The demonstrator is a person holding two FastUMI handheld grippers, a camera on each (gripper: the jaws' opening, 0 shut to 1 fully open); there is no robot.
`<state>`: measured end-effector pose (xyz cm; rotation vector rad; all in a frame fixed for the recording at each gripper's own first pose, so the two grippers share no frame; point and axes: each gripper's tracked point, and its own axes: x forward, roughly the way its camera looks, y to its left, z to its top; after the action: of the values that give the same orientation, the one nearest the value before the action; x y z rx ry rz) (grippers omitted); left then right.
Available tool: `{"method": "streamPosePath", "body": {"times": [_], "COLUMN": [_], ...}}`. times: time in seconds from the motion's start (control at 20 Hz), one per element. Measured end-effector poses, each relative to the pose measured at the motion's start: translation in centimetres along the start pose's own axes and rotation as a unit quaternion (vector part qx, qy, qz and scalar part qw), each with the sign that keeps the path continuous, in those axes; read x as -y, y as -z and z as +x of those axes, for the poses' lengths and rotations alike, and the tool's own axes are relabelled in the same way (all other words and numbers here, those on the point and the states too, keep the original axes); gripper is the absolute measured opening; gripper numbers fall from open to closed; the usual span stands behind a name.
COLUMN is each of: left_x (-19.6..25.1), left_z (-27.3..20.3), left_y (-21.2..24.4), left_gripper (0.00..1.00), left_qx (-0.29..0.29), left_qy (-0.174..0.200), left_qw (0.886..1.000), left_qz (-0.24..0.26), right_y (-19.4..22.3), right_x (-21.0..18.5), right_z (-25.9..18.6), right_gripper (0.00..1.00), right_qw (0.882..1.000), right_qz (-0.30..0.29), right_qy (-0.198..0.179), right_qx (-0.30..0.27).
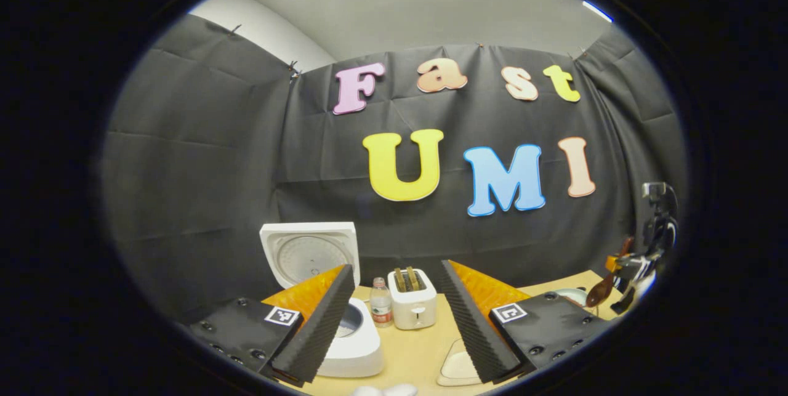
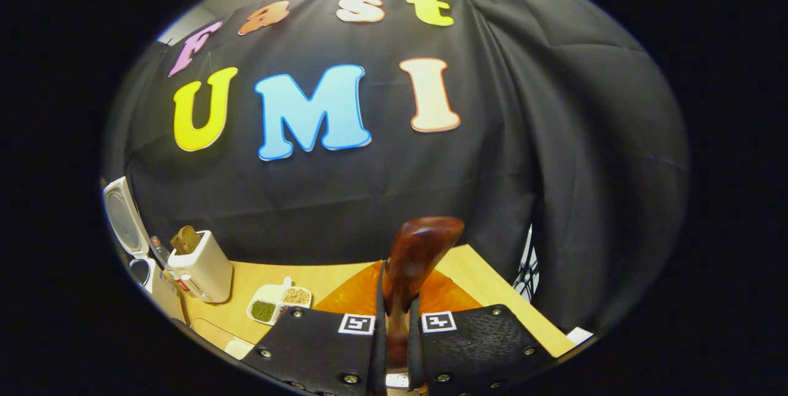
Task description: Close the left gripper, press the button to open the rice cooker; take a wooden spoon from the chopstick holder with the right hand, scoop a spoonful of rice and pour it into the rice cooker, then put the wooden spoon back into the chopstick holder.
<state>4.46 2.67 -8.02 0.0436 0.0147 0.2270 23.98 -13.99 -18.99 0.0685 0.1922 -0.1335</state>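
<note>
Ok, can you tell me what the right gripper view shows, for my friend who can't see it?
The right hand-held gripper is shut on a wooden spoon, whose bowl sticks up in front of the black cloth wall. Down left on the wooden table sit a divided dish of grains, a white toaster and the open rice cooker.

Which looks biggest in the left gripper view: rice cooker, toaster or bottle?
Largest to smallest:
1. Rice cooker, lid up
2. Toaster
3. Bottle
The cooker stands nearer the camera and is partly hidden by a finger, which may skew its look.
</note>
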Motion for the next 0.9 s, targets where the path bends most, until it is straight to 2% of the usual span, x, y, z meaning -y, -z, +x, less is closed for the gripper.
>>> {"method": "streamPosePath", "body": {"times": [0.15,0.35,0.55,0.75,0.9], "left_x": [-2.3,-4.6,-6.9,-8.6,-9.4], "left_z": [-0.5,-0.9,-1.7,-1.4,-1.4], "left_y": [-0.1,0.0,0.2,1.1,1.7], "left_gripper": [0.99,0.98,0.96,0.98,0.99], "left_qx": [0.006,0.007,0.007,-0.001,-0.003], "left_qy": [-0.008,-0.011,-0.018,-0.024,-0.030], "left_qw": [1.000,1.000,1.000,1.000,0.999], "left_qz": [0.001,-0.005,-0.011,-0.015,-0.011], "right_y": [-3.6,-3.9,-0.8,3.5,6.3], "right_x": [-4.5,-12.5,-19.7,-23.3,-24.0], "right_z": [-2.2,-5.7,-8.3,-9.6,-9.1], "right_gripper": [0.13,0.13,0.13,0.14,0.13], "right_qw": [0.999,0.995,0.989,0.981,0.976], "right_qz": [-0.030,-0.046,-0.048,-0.096,-0.141], "right_qy": [-0.024,-0.083,-0.142,-0.166,-0.162], "right_qx": [0.030,0.033,0.005,-0.013,-0.019]}}
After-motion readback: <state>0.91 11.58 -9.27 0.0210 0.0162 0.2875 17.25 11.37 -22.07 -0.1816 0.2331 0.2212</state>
